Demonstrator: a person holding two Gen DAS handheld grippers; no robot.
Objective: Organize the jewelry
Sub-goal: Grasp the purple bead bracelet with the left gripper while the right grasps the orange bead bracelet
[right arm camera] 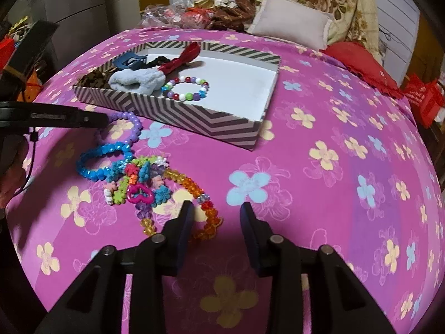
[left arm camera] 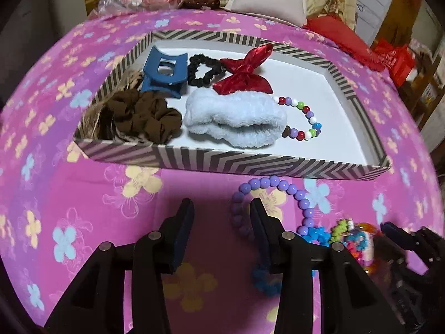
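Observation:
My left gripper [left arm camera: 221,208] is open low over the pink bedspread, just in front of the striped tray [left arm camera: 222,164]. Its right finger stands inside the loop of a purple bead bracelet [left arm camera: 281,185], so the loop's left arc lies between the pads, untouched. My right gripper [right arm camera: 216,208] is open too, and part of an orange bead bracelet [right arm camera: 207,221] lies between its fingers beside the left one. A heap of blue and multicoloured bracelets [right arm camera: 130,175] lies left of it. The tray holds a multicoloured bead bracelet [right arm camera: 185,87], a fluffy pale blue band [left arm camera: 236,119], scrunchies, a blue claw clip and a red bow.
The tray's right half [right arm camera: 242,83] shows bare white floor. A beige pillow [right arm camera: 292,25], a red cushion [right arm camera: 358,58] and bagged clutter [right arm camera: 178,14] line the bed's far edge. A red bag [right arm camera: 422,97] stands off the bed at the right.

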